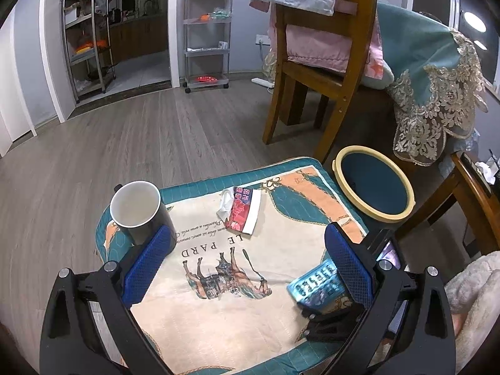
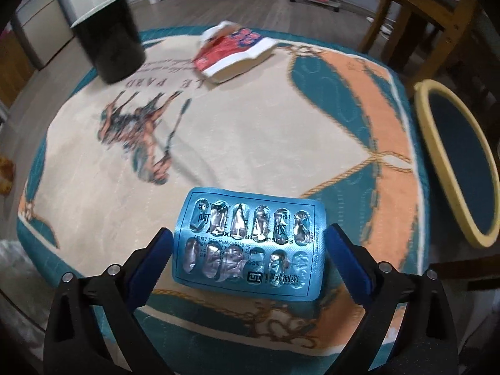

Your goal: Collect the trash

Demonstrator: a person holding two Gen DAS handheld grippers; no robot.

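A blue used pill blister pack (image 2: 250, 245) sits between the blue pads of my right gripper (image 2: 250, 250), which is shut on its two short edges and holds it over the cushion's near part. The pack also shows in the left wrist view (image 1: 315, 284), beside my right gripper's black body. My left gripper (image 1: 247, 262) is open and empty above the patterned cushion (image 1: 218, 322). A red and white tissue packet (image 1: 242, 211) with a crumpled tissue lies at the cushion's far side. A blue bin with a cream rim (image 1: 373, 184) stands on the floor to the right of the cushion.
A black mug with a white inside (image 1: 139, 207) stands at the cushion's far left corner, close to my left gripper's left finger. A wooden chair (image 1: 315, 72) and a lace-draped table (image 1: 437, 93) stand behind the bin. Grey wood floor lies to the left.
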